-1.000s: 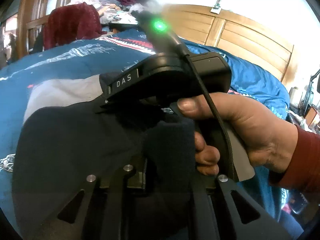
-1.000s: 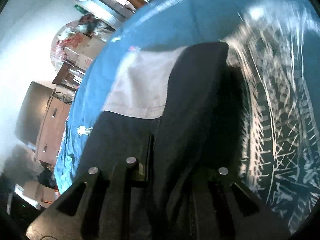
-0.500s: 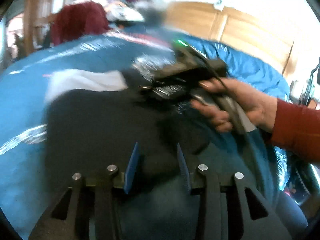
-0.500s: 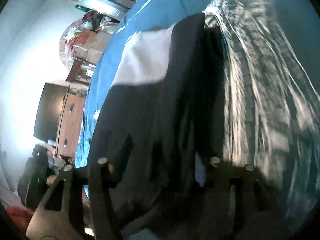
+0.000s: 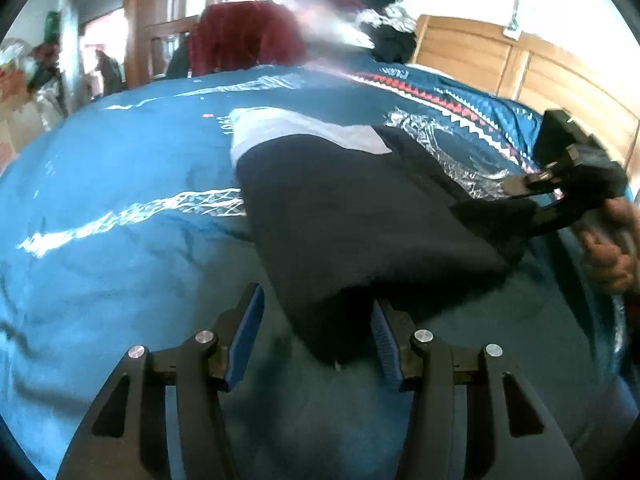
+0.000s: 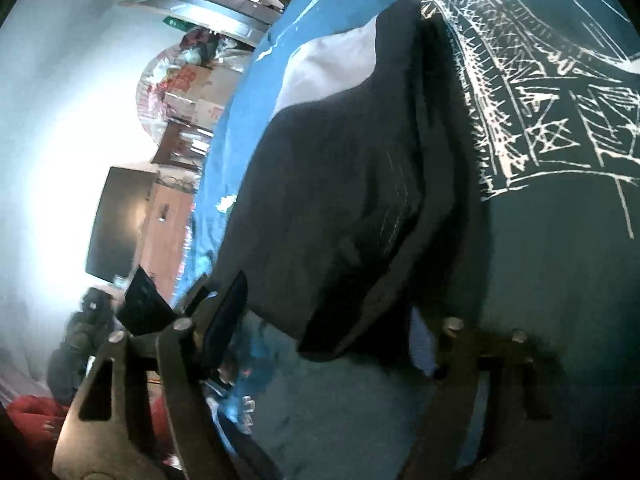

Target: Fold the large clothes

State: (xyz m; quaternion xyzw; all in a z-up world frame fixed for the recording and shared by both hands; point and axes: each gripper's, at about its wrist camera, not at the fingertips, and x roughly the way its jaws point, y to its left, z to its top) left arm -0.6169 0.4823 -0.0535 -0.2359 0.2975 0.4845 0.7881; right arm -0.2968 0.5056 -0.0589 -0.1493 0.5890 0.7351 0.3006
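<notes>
A dark garment with a pale grey panel at its far end lies folded on the blue patterned bedspread. My left gripper is open, and the garment's near corner lies loose between its blue pads. At the right edge of the left wrist view a hand holds my right gripper by the garment's right side. In the right wrist view the right gripper is open wide, the edge of the garment resting between its fingers.
A heap of clothes and a dark red garment sit at the far side of the bed, beside a wooden headboard. Off the bed's edge stand a dark screen and a wooden cabinet.
Both grippers were shut on the dark garment and have let go and opened. The garment dropped flat onto the bed; the right gripper drew off to the right.
</notes>
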